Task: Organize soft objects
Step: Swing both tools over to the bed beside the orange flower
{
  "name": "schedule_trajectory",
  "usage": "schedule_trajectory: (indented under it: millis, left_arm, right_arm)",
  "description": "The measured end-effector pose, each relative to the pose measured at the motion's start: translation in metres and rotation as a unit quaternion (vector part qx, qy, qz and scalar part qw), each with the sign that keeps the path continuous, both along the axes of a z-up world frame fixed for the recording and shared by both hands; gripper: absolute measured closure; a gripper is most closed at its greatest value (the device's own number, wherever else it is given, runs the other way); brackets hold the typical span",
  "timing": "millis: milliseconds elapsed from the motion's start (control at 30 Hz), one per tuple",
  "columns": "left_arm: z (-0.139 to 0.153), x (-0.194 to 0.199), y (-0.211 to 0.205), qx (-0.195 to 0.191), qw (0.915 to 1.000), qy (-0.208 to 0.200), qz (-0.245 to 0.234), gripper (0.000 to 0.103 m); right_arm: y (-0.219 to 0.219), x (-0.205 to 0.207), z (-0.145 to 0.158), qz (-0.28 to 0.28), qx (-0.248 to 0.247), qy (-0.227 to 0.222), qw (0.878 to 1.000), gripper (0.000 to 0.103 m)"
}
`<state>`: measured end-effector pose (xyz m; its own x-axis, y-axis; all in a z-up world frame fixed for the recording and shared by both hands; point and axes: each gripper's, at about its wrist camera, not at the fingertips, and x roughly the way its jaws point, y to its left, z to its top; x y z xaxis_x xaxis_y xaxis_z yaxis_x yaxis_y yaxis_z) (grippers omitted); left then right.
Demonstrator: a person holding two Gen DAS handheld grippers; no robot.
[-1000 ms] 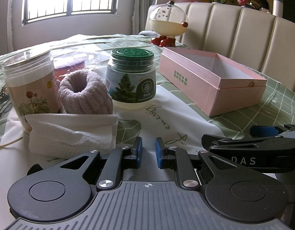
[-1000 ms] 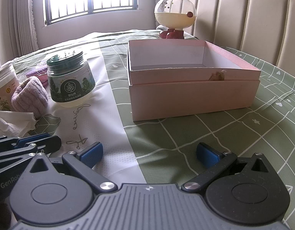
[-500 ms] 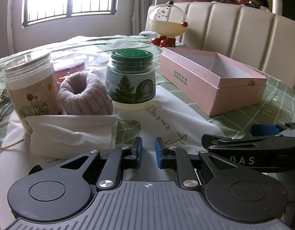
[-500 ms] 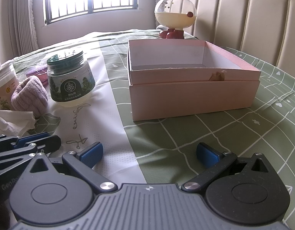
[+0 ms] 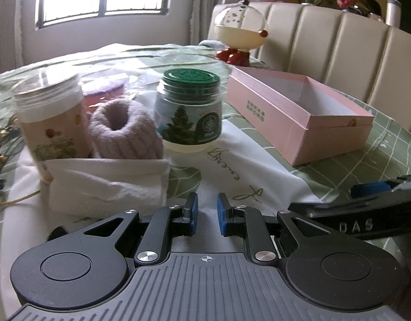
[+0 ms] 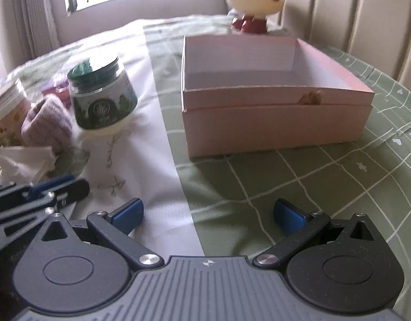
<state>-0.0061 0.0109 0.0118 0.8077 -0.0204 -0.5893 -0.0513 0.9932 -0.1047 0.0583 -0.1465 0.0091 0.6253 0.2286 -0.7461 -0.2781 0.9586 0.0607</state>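
A lilac fluffy ring of cloth point(image 5: 125, 131) lies on the table between a clear flower-label jar point(image 5: 51, 117) and a green-lidded jar point(image 5: 189, 112). A folded white tissue point(image 5: 106, 182) lies in front of it. My left gripper point(image 5: 206, 214) hovers just right of the tissue; its jaws are opening from a narrow gap with nothing between them. My right gripper point(image 6: 208, 214) stands wide open and empty over the cloth's green part, in front of the open pink box point(image 6: 275, 123). The lilac ring point(image 6: 46, 123) and the tissue point(image 6: 21, 160) show at the left of the right wrist view.
A round toy figure point(image 5: 240, 32) stands behind the pink box point(image 5: 299, 112). A padded beige sofa back runs along the far right side. The right gripper's arm point(image 5: 365, 206) reaches in beside my left one. Dried stems lie at the table's left edge.
The right wrist view has turned and blurred, with the scene shifted a little in the frame. The left jaws stand slightly wider apart. No object on the table has moved.
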Motion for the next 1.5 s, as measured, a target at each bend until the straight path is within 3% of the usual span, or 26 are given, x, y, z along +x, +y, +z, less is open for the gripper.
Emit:
schedule_trajectory:
  millis: [233, 400, 533, 667, 767, 833, 933, 1033, 1167, 1233, 1333, 1500]
  left_arm:
    - [0.051, -0.056, 0.037, -0.023, 0.9988, -0.023, 0.038, 0.083]
    - [0.089, -0.092, 0.126, 0.009, 0.9916, -0.033, 0.125, 0.083]
    - [0.101, -0.092, 0.22, -0.001, 0.9844, -0.013, 0.175, 0.083]
    - [0.091, -0.074, 0.298, -0.028, 0.9817, 0.04, 0.184, 0.083]
    - [0.076, -0.069, 0.329, -0.007, 0.9789, 0.066, 0.193, 0.083]
    - [0.064, -0.068, 0.347, -0.047, 0.9768, 0.082, 0.192, 0.083]
    - [0.046, -0.075, 0.358, -0.126, 0.9721, 0.107, 0.167, 0.083]
    - [0.034, -0.09, 0.35, -0.14, 0.973, 0.121, 0.138, 0.083]
    - [0.028, -0.113, 0.333, -0.169, 0.97, 0.13, 0.118, 0.083]
    - [0.03, -0.122, 0.315, -0.143, 0.9752, 0.137, 0.099, 0.082]
    - [0.032, -0.128, 0.284, -0.056, 0.9841, 0.14, 0.094, 0.08]
    - [0.029, -0.128, 0.25, 0.05, 0.9823, 0.143, 0.109, 0.079]
  right_arm:
    - [0.001, 0.002, 0.003, 0.02, -0.016, 0.026, 0.999, 0.0]
    - [0.003, -0.005, 0.005, 0.029, -0.03, 0.025, 0.999, 0.0]
    - [0.008, -0.011, 0.013, 0.073, -0.029, 0.03, 0.996, 0.0]
    - [0.017, -0.027, 0.037, 0.118, 0.02, 0.023, 0.993, 0.004]
    - [0.035, -0.048, 0.057, 0.172, 0.034, -0.002, 0.984, 0.004]
    - [0.054, -0.062, 0.066, 0.213, 0.019, -0.023, 0.977, 0.004]
    - [0.086, -0.083, 0.071, 0.27, -0.017, -0.058, 0.961, 0.004]
    - [0.111, -0.097, 0.071, 0.308, -0.037, -0.078, 0.947, 0.004]
    - [0.13, -0.109, 0.07, 0.327, -0.044, -0.087, 0.94, 0.004]
    - [0.137, -0.114, 0.069, 0.331, -0.046, -0.09, 0.938, 0.004]
    - [0.144, -0.119, 0.067, 0.338, -0.045, -0.086, 0.936, 0.004]
    - [0.157, -0.13, 0.065, 0.35, -0.049, -0.097, 0.93, 0.004]
